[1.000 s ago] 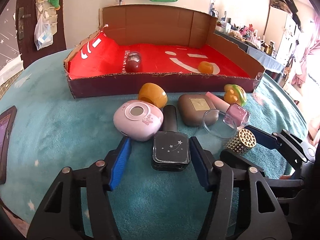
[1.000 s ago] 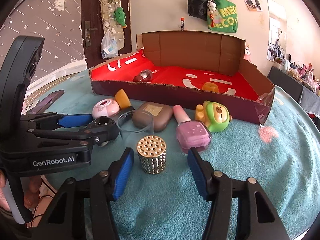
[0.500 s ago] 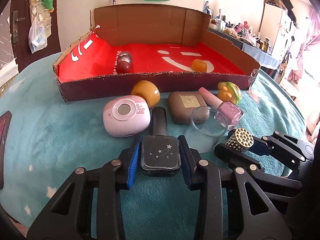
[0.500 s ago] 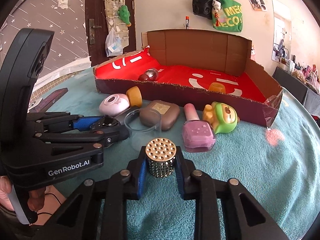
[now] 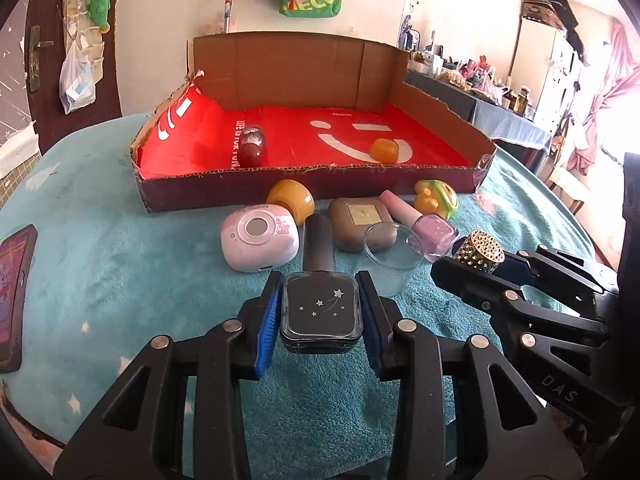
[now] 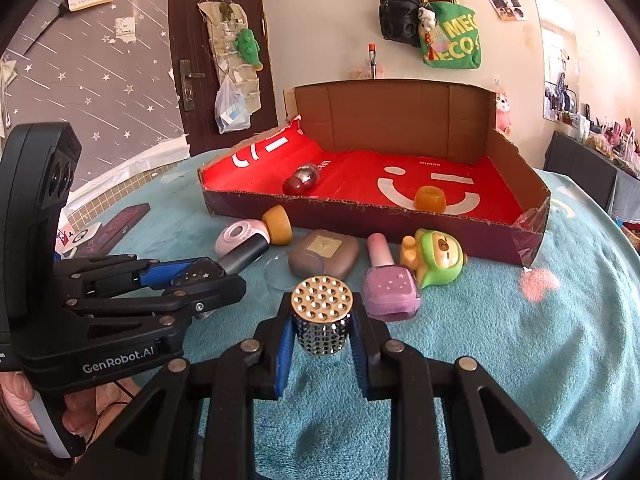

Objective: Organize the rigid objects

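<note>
My left gripper (image 5: 320,312) is shut on a dark nail-polish bottle (image 5: 320,308) with a star print and holds it just above the teal cloth; it also shows in the right wrist view (image 6: 200,274). My right gripper (image 6: 322,328) is shut on a gold studded cylinder (image 6: 322,316), also seen in the left wrist view (image 5: 478,250). The cardboard box (image 5: 224,190) with a red lining stands behind and holds a dark red egg (image 5: 253,146) and an orange piece (image 5: 385,150).
On the cloth before the box lie a pink round case (image 5: 258,236), a yellow cap (image 5: 290,200), a brown case (image 5: 360,218), a clear glass dish (image 5: 394,254), a pink polish bottle (image 6: 390,284) and a green toy (image 6: 436,258). A phone (image 5: 14,296) lies far left.
Both grippers closed from open: the left on the dark star bottle, the right on the gold cylinder. Both now hold their objects slightly raised and nearer the cameras.
</note>
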`<state>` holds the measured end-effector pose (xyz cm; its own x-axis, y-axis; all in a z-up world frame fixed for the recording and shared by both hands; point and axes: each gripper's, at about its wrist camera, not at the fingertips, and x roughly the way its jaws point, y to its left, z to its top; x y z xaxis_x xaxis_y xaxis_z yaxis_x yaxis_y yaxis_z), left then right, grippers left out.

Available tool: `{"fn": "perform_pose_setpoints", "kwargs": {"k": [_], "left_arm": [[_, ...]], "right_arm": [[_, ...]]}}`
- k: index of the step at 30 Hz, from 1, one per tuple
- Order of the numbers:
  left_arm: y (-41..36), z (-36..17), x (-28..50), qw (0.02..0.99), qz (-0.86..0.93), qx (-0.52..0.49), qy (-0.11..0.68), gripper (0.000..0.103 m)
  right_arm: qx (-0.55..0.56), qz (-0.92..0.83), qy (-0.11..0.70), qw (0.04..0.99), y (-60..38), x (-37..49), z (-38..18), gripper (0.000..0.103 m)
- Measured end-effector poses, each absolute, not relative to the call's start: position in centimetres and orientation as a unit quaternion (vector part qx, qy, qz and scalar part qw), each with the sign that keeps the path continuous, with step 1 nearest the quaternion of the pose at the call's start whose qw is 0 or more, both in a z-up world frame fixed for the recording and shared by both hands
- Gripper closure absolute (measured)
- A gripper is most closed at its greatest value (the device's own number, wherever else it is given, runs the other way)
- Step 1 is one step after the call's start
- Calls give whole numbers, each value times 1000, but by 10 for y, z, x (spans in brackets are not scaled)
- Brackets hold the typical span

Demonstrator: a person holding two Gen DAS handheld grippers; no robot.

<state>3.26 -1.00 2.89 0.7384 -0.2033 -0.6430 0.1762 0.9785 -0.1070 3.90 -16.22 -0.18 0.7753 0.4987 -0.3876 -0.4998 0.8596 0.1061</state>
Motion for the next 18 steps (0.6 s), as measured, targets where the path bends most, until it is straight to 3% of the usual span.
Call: {"fn": "perform_pose_setpoints", "kwargs": {"k": [18], "left_arm": [[-6,76,46,951,-114,-8,286,69]], "right_arm": [[11,277,172,945,-175,51,45,76]]}}
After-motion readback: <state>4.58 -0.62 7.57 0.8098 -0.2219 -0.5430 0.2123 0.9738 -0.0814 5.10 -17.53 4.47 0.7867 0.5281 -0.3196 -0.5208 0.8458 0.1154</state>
